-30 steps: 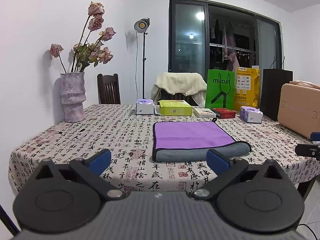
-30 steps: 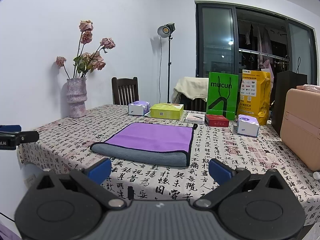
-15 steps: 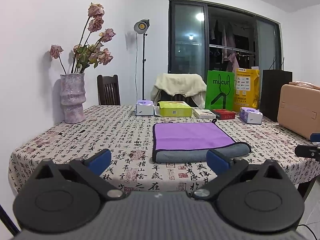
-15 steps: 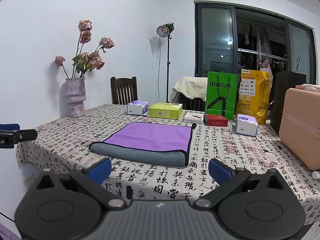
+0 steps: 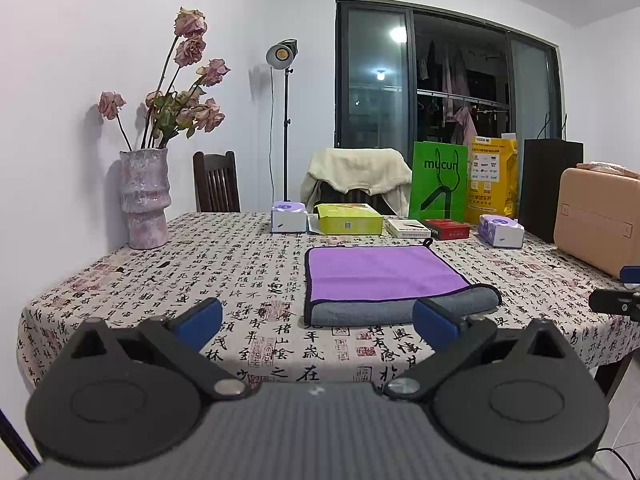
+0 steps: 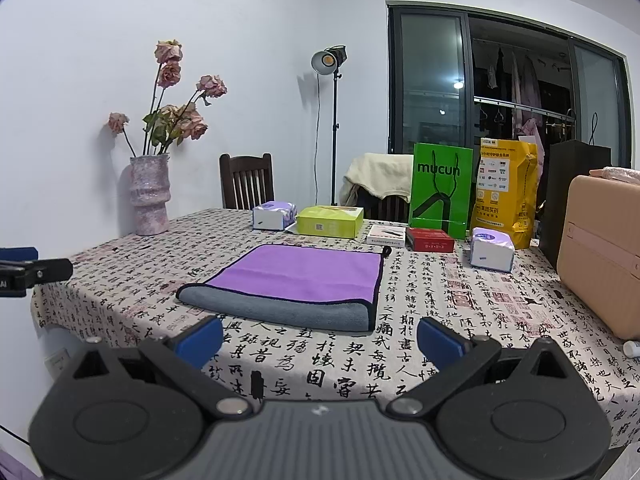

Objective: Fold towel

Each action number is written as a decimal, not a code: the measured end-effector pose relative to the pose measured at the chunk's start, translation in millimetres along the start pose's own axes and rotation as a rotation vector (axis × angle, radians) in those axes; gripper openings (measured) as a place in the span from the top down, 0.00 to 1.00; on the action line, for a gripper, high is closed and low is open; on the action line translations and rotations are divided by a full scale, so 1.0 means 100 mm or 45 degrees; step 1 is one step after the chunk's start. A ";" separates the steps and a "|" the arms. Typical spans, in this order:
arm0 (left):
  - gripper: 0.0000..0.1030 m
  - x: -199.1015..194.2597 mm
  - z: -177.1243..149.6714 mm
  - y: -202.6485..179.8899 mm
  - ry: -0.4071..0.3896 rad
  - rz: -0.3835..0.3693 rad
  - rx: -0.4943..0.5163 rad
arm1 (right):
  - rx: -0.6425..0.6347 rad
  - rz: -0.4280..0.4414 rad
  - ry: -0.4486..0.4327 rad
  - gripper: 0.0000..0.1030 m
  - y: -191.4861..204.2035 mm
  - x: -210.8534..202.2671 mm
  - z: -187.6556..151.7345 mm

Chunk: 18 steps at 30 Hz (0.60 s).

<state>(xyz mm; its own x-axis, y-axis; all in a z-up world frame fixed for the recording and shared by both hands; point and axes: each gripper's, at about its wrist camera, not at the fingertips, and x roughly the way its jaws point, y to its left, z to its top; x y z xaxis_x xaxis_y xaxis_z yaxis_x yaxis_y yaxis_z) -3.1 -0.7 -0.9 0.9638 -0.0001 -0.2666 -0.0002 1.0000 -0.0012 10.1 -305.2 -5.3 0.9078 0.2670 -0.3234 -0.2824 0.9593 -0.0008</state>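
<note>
I am holding the left tongs (image 5: 318,322) and the right tongs (image 6: 320,338) spread wide, both gripping nothing, just before the near edge of the counter (image 5: 240,272). The towel (image 5: 384,280) is lying flat in the middle of the counter, purple side up, with its grey near edge rolled over. Behind it are standing a green bag (image 6: 440,190), some boxes and a vase (image 5: 145,200) at the left.
</note>
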 end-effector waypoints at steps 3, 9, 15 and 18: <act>0.00 -0.01 0.00 -0.01 -0.004 -0.001 0.003 | 0.001 0.000 0.000 0.00 0.00 -0.01 0.00; 0.00 -0.01 0.01 -0.01 -0.004 -0.001 0.003 | 0.001 -0.002 -0.001 0.00 0.00 -0.01 0.00; 0.00 -0.01 0.01 0.00 -0.006 -0.001 0.003 | 0.001 -0.002 -0.001 0.00 -0.01 -0.01 0.00; 0.00 -0.01 0.01 0.00 -0.004 -0.002 0.003 | 0.001 -0.003 -0.001 0.00 0.00 -0.01 0.00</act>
<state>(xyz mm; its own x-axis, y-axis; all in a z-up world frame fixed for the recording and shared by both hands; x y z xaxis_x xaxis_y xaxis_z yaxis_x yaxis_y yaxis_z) -3.5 -0.9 0.2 0.9646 -0.0016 -0.2637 0.0019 1.0000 0.0006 9.6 -305.8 -5.0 0.9087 0.2648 -0.3226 -0.2800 0.9600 -0.0007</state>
